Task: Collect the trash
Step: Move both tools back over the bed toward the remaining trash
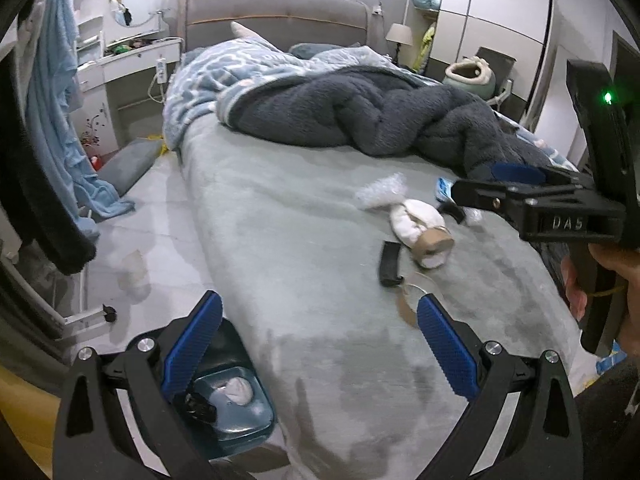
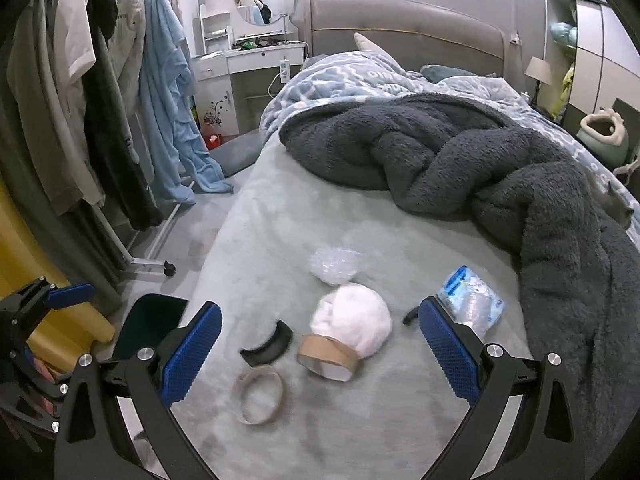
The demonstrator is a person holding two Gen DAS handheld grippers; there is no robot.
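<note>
Trash lies on the grey-green bed sheet (image 2: 360, 432): a white wad of tissue (image 2: 354, 322) on a cardboard tape core (image 2: 328, 358), an empty tape ring (image 2: 259, 394), a curved black plastic piece (image 2: 266, 344), clear bubble wrap (image 2: 334, 266) and a blue-white plastic packet (image 2: 470, 300). My right gripper (image 2: 320, 356) is open, hovering over the tissue and core. My left gripper (image 1: 320, 348) is open and empty at the bed's left edge, above a dark teal bin (image 1: 236, 404) holding white trash. The tissue (image 1: 414, 220), black piece (image 1: 390, 264) and right gripper (image 1: 472, 188) show in the left view.
A dark grey fleece blanket (image 2: 460, 160) and blue patterned duvet (image 2: 352, 76) are heaped on the far half of the bed. A clothes rack (image 2: 100, 100) with hanging garments stands left, a white dressing table (image 2: 256, 64) behind, a wardrobe (image 1: 480, 20) at right.
</note>
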